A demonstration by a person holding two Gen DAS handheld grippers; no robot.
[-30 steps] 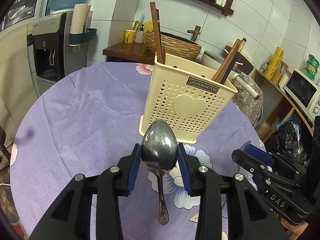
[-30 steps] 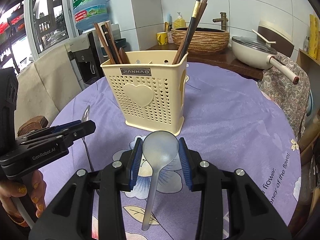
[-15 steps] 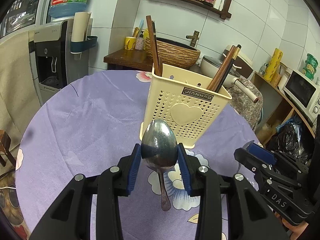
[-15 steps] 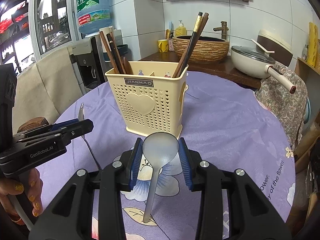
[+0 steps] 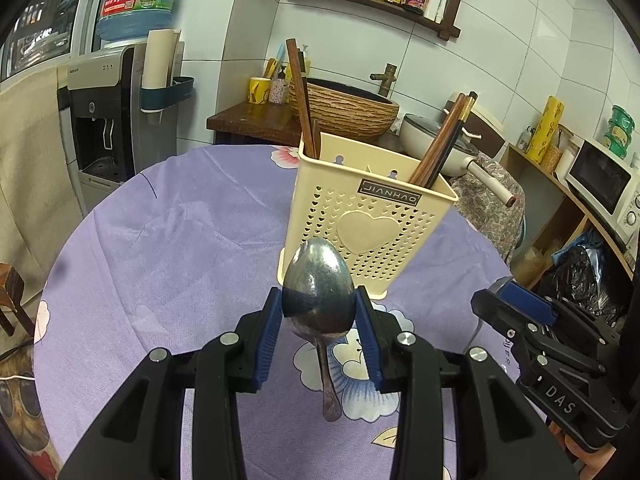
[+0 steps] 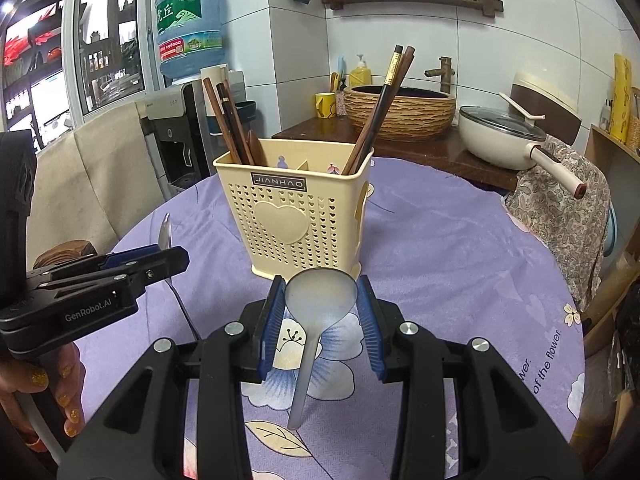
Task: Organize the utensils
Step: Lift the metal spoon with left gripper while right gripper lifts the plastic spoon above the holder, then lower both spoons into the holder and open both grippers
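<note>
Both fisheye views are evenly lit and sharp at the centre, with black vignetting in the corners and straight lines bowed toward the edges. Daylight enters through the window (image 6: 100, 52) at the left of the right wrist view, where the panes are blown out white. The metal spoon (image 5: 318, 292) shows a bright reflection over a dark lower band. Shadows on the purple tablecloth (image 5: 180, 248) are soft. The wall tiles (image 5: 500, 60) carry a mild sheen
</note>
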